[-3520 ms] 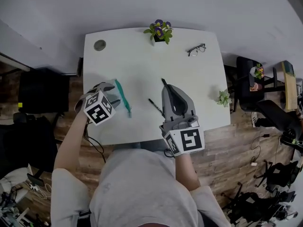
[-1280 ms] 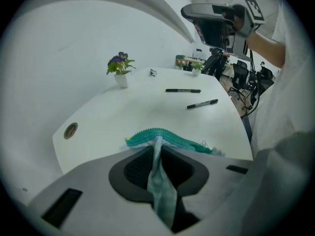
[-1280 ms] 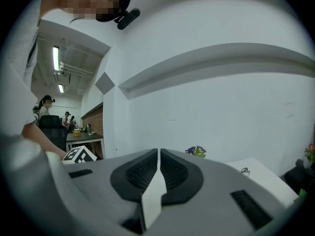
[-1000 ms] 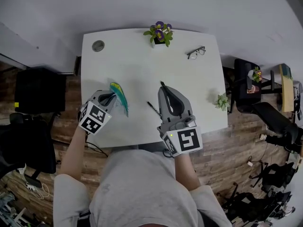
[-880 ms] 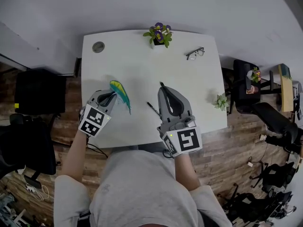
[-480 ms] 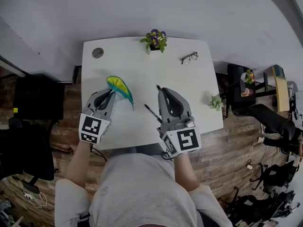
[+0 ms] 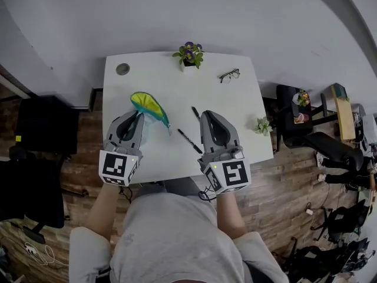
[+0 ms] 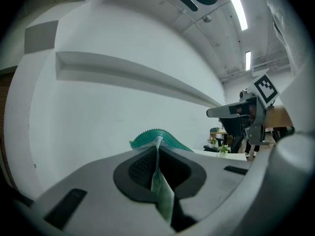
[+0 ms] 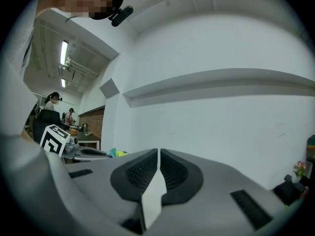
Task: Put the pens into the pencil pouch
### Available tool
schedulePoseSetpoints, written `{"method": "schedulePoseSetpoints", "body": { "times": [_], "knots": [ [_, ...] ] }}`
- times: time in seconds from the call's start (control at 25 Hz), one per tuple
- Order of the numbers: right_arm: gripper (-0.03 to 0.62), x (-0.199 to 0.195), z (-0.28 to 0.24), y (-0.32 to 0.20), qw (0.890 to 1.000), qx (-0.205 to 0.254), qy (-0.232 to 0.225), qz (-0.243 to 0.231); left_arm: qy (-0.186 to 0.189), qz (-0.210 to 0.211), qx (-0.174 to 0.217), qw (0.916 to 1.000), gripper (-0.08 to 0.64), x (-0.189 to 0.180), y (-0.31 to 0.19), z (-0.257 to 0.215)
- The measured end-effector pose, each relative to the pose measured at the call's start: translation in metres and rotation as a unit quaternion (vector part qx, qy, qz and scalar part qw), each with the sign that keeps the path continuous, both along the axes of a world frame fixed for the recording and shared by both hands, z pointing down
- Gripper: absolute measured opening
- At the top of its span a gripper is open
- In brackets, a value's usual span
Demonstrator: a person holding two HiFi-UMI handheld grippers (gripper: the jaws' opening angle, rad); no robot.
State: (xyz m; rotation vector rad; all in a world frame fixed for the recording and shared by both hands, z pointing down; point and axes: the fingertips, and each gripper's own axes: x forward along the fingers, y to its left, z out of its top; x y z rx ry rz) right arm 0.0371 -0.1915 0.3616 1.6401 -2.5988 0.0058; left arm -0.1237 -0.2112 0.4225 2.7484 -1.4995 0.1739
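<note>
Open bench (image 7: pixel 235 119) is seen beyond the pen (image 7: pixel 189 141). Near its left edge, the teal pouch (image 7: pixel 149 105) is pinched by the left claw (image 7: pixel 140 117); the right claw (image 7: pixel 207 115) is pressed together.

Teal pouch (image 7: pixel 149 107) aloft; black pen (image 7: pixel 189 141) apparently lying flat.

The white table (image 7: pixel 182 87) has rounded corners and a mostly bare top. Near the middle of its far edge stands a flowerpot (image 7: pixel 189 54) with purple blooms. To the right of that lie glasses (image 7: pixel 228 75), their arms open. A round grey grommet (image 7: pixel 122 69) sits in the far left corner. A small plant (image 7: pixel 262 125) stands at the right edge. A black pen (image 7: pixel 189 141) lies aslant near the front middle. A second pen (image 7: pixel 195 112) shows just beyond it; whether it rests on the top cannot be told.
</note>
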Motion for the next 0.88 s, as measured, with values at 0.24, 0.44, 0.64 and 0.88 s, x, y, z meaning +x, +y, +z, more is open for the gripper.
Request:
{"method": "schedulePoseSetpoints", "body": {
  "times": [0.24, 0.44, 0.64, 0.88],
  "knots": [
    [0.037, 0.006, 0.001, 0.021, 1.0, 0.0, -0.006, 0.013, 0.03, -0.013, 0.03, 0.999, 0.034, 0.001, 0.021, -0.025],
    [0.037, 0.015, 0.018, 0.032, 0.999, -0.033, 0.01, 0.019, 0.041, -0.018, 0.038, 0.9982, 0.034, 0.001, 0.035, -0.032],
    [0.037, 0.026, 0.068, 0.028, 0.989, -0.146, 0.025, -0.002, 0.049, -0.019, 0.044, 0.9977, 0.034, 0.003, 0.04, -0.037],
    [0.037, 0.044, 0.127, 0.019, 0.965, -0.26, 0.04, -0.004, 0.04, -0.019, 0.055, 0.9975, 0.034, 0.011, 0.047, -0.038]
  ]
}}
